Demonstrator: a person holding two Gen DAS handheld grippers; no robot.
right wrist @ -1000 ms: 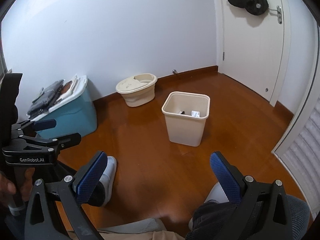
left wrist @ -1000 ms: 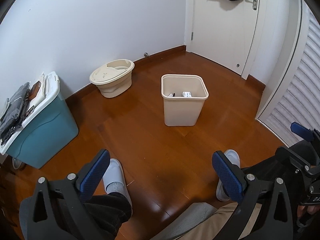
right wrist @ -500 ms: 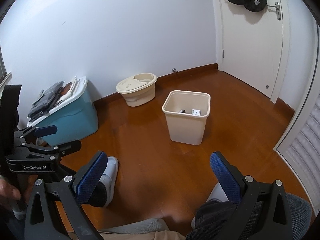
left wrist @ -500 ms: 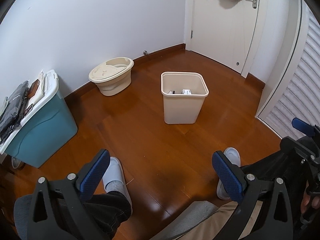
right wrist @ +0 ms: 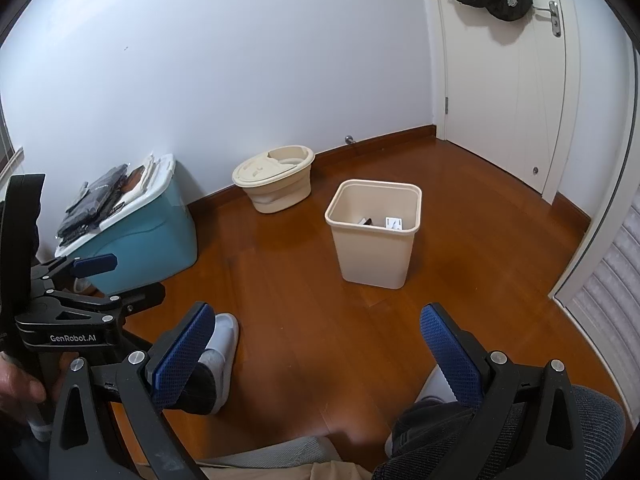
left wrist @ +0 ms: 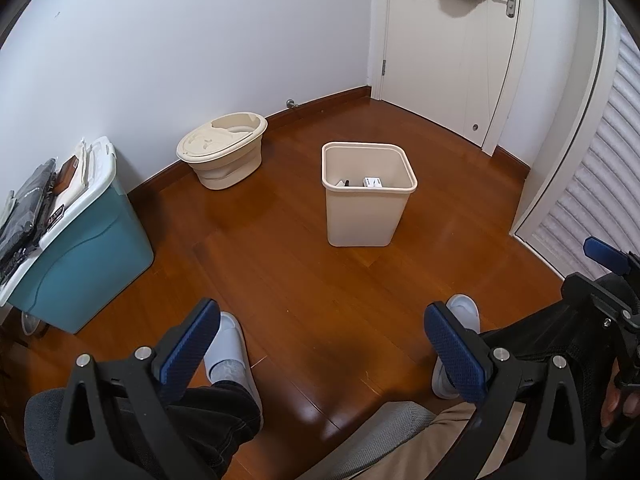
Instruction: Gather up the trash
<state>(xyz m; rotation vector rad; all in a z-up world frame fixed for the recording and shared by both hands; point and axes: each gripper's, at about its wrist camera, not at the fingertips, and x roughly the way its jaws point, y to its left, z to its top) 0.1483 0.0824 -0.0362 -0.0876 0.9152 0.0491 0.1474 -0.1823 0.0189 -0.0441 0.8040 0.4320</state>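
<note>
While both claws gape empty, the left claw (right wrist: 96, 276) reads "GenRobot.AI"; the bin (right wrist: 374, 236) holds scraps; right claw (right wrist: 320, 354).

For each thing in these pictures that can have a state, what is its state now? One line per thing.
left gripper: open, holds nothing.
right gripper: open, holds nothing.
beige trash bin: upright, no lid, a few items at the bottom.
blue storage box: lid on, dark folded things on top.
beige bucket: upright, covered on top.
door: shut, dark bag hanging on it.
</note>
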